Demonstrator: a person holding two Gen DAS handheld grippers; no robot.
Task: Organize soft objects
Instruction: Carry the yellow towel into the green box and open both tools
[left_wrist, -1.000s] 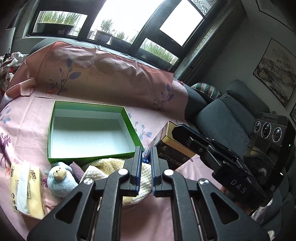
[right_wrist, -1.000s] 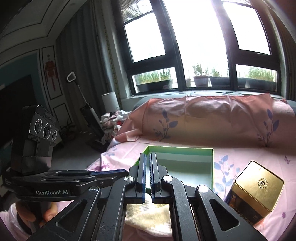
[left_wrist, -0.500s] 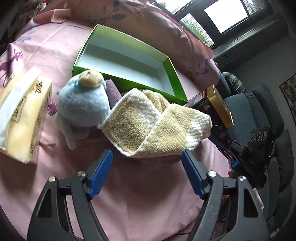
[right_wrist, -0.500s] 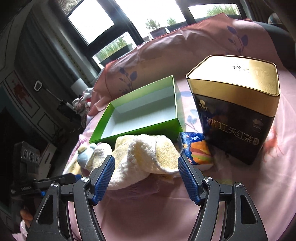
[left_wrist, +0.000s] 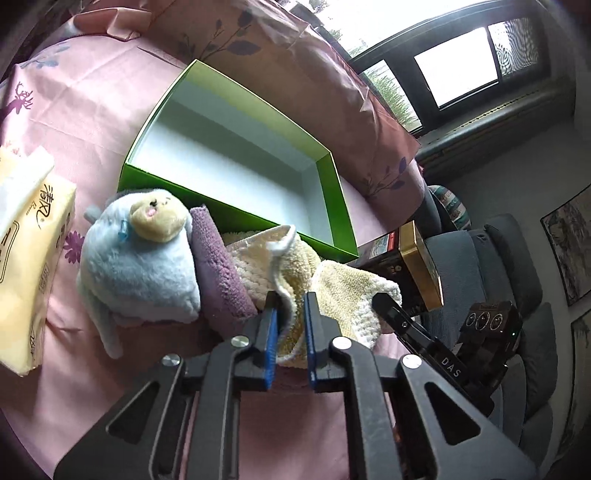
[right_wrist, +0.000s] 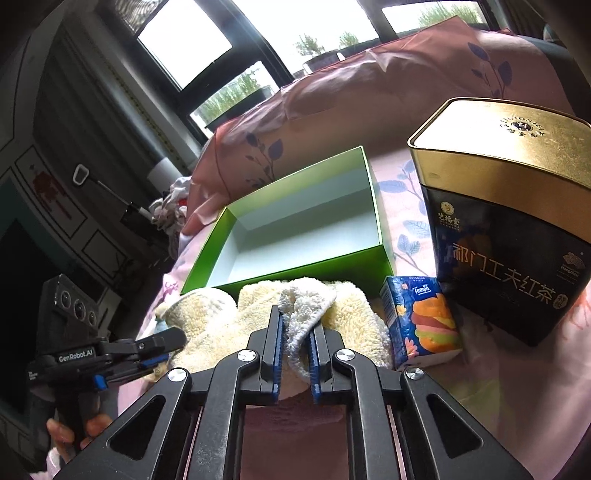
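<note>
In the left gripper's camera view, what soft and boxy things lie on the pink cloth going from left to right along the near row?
Yellow tissue pack → blue plush toy → purple towel → cream towel, pinched in the left gripper → black and gold tin. The green box lies behind them.

Looked down and forward from each wrist, close over the pink cloth. Left view faced from the plush side, right from the tin side. Shared by the 2: towel, green box.
</note>
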